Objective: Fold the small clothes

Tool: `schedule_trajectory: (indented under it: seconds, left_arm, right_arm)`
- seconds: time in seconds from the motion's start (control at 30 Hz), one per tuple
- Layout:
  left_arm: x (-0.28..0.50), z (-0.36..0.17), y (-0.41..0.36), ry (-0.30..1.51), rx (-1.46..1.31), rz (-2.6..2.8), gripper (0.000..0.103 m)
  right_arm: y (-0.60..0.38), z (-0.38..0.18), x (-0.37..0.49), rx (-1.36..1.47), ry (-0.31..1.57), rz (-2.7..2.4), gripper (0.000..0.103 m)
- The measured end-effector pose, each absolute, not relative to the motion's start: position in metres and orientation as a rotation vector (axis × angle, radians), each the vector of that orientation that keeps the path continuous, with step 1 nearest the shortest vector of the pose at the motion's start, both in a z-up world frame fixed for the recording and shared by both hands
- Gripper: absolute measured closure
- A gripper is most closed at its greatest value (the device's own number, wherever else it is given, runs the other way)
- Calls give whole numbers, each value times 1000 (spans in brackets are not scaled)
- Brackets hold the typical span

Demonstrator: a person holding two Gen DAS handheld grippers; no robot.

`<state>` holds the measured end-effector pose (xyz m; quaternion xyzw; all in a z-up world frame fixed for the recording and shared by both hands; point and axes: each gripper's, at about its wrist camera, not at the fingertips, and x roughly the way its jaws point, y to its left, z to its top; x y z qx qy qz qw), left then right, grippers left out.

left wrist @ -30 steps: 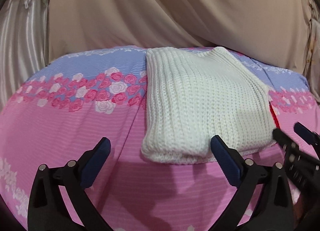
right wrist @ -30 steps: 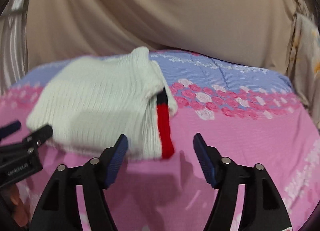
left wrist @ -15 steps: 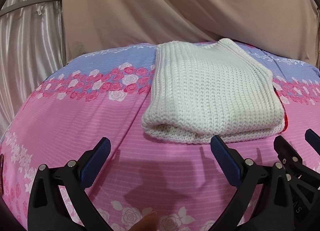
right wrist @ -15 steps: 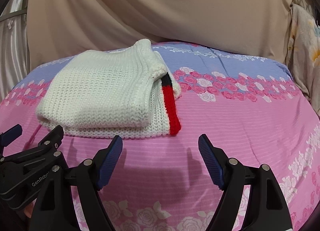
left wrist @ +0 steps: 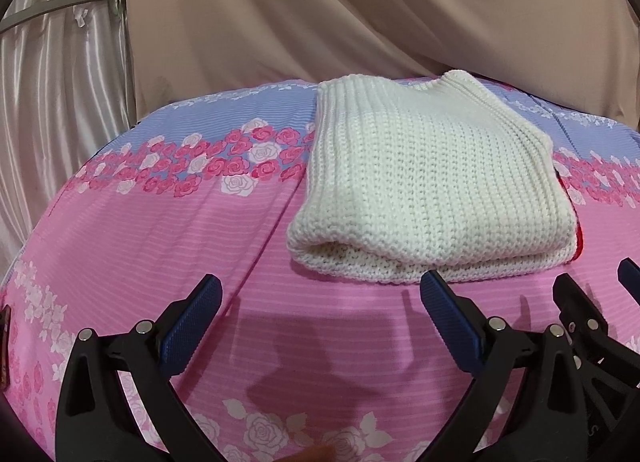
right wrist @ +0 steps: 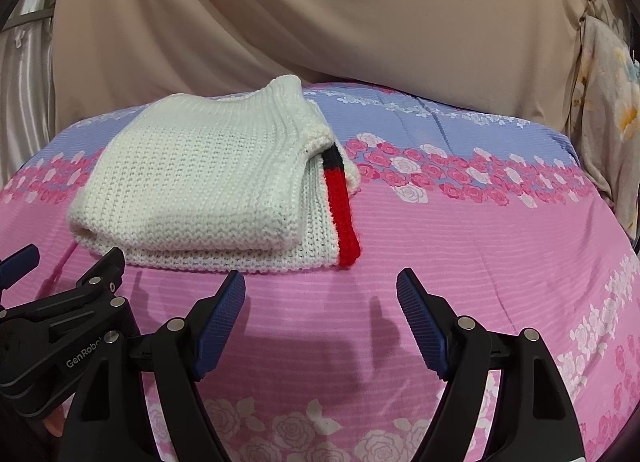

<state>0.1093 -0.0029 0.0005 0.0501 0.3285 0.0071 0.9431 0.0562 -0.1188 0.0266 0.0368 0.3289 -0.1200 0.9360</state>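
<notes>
A: Sweater, white chunky knit, lies folded in a thick stack on the bed, toward its far edge where the pink of the floral sheet gives way to a blue band. A beige curtain hangs behind.

B: How would it handle?

A: Soft and limp, by the look of it; bulky but probably light. The coarse ribbing should give the pads grip, though the layers could slide apart if only the top one is pinched.

B: Where to take hold, then?

A: Likely at the rounded fold on the near side, catching every layer, or at the two near corners. A red and black stripe peeks from the stack's right edge, marking the lower layer.

B: And the tools?

A: The left gripper and right gripper both hover over the near part of the bed, fingers spread wide, holding nothing, clear of the knit.
</notes>
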Motion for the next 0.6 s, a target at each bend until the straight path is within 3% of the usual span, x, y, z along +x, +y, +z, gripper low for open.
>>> schedule_trajectory:
  seconds: [0.6]
  left_arm:
    - [108,1,-3,663,112,26,7]
  right_arm:
    - [-120,27,56,83,677,-249,27]
